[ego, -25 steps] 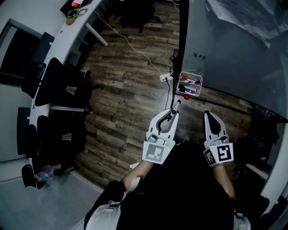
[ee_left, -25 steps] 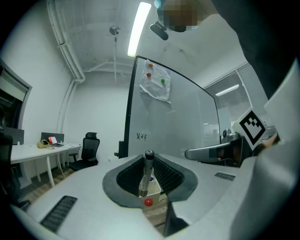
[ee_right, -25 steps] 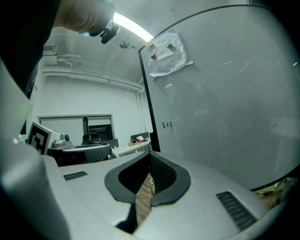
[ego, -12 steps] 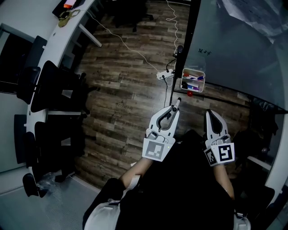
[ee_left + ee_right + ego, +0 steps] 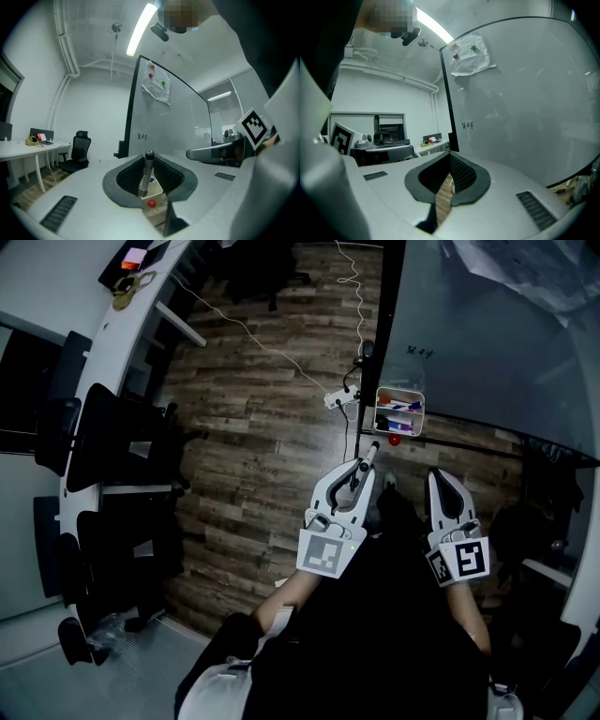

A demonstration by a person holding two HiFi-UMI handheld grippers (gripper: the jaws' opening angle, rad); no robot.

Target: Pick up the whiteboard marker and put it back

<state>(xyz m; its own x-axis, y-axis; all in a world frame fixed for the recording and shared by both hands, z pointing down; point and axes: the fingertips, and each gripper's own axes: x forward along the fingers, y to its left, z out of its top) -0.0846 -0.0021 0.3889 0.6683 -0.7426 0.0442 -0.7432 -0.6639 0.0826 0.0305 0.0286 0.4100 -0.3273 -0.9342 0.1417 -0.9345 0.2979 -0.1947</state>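
Carrying a Clamped Marker Toward the Tray: Slip and Miss Risks

Clamping the whiteboard marker point(image 5: 146, 173) with the left gripper point(image 5: 361, 468), closed on the barrel, with one end poking out past the jaw tips. Keeping the right gripper point(image 5: 438, 476) just to the right, pressed together on nothing. Facing the white tray point(image 5: 378, 412) at the lower edge of the whiteboard point(image 5: 487, 343), farther off and slightly right, already holding other markers. Not yet over it.

Likely trouble, judged from here:

- Pinching a smooth round barrel at one spot only: could pivot or slide free on a quick tilt, then drop to the wood floor point(image 5: 262, 427) and roll away.
- Lowering into a part-filled tray: could catch on the rim or on the markers inside and tip back out.
- Knocking the small red round piece point(image 5: 394, 439) just near of the tray, possibly a magnet, though too small to tell.
- Releasing early, short of the opening: would miss altogether.
- Bumping the idle right gripper against the board while closing in.
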